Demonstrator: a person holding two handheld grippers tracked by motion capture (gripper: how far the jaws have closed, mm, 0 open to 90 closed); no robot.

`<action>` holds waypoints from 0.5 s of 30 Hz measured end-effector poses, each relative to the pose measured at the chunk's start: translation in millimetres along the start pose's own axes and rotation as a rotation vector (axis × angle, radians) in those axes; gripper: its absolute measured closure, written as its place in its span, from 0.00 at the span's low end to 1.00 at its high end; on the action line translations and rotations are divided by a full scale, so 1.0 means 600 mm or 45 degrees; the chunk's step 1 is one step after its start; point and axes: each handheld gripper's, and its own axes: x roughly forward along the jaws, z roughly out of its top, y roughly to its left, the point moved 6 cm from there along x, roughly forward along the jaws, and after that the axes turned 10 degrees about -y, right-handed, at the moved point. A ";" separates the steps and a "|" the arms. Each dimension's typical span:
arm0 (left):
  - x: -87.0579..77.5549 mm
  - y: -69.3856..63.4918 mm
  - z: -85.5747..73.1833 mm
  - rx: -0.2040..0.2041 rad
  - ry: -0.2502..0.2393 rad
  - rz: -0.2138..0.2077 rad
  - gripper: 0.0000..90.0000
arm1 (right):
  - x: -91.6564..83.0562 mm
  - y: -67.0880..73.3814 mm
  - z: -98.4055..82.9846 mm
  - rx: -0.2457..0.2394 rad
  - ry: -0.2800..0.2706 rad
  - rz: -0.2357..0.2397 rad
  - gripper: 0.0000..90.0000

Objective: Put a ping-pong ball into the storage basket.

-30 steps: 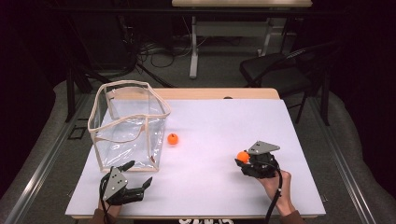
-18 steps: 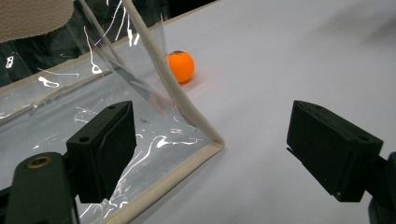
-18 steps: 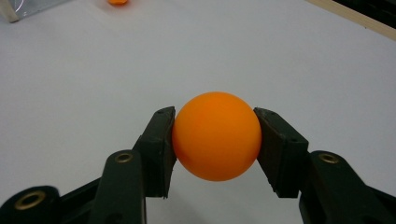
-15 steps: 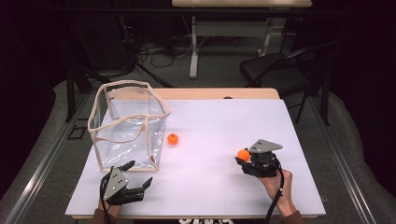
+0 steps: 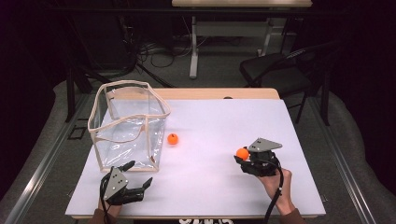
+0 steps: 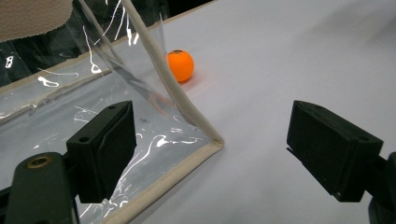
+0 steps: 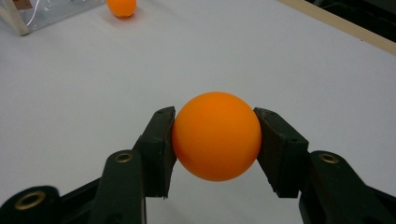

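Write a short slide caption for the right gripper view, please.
Right tool clamps an orange ball above the white table.

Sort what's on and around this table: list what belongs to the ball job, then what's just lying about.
Part of the job:
- held orange ball, clamped in the right tongs
- second orange ball, loose on the table
- clear bag, standing open
- left tongs, open by the bag's corner

Lying about:
- black chair beyond the table
- floor cables
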 end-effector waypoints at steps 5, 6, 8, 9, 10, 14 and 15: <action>0.000 0.000 0.000 -0.001 -0.001 0.000 0.18 | -0.001 -0.002 0.004 0.003 -0.006 -0.003 0.56; 0.000 0.000 0.000 0.002 -0.001 -0.001 0.18 | -0.002 -0.001 0.006 -0.004 -0.005 -0.005 0.56; 0.000 0.000 0.000 0.003 -0.001 -0.001 0.18 | -0.002 -0.001 0.010 -0.007 -0.010 -0.003 0.56; 0.000 0.000 0.000 0.003 -0.001 -0.001 0.18 | -0.002 -0.001 0.012 -0.006 -0.015 -0.003 0.56; 0.000 0.000 0.000 0.002 -0.001 -0.001 0.18 | -0.002 0.000 0.013 -0.006 -0.014 0.000 0.56; 0.000 0.000 0.000 0.003 0.000 -0.002 0.18 | 0.001 0.000 0.020 -0.013 -0.020 0.005 0.56; 0.000 0.000 0.000 0.003 0.000 -0.002 0.18 | 0.001 0.000 0.020 -0.013 -0.020 0.005 0.56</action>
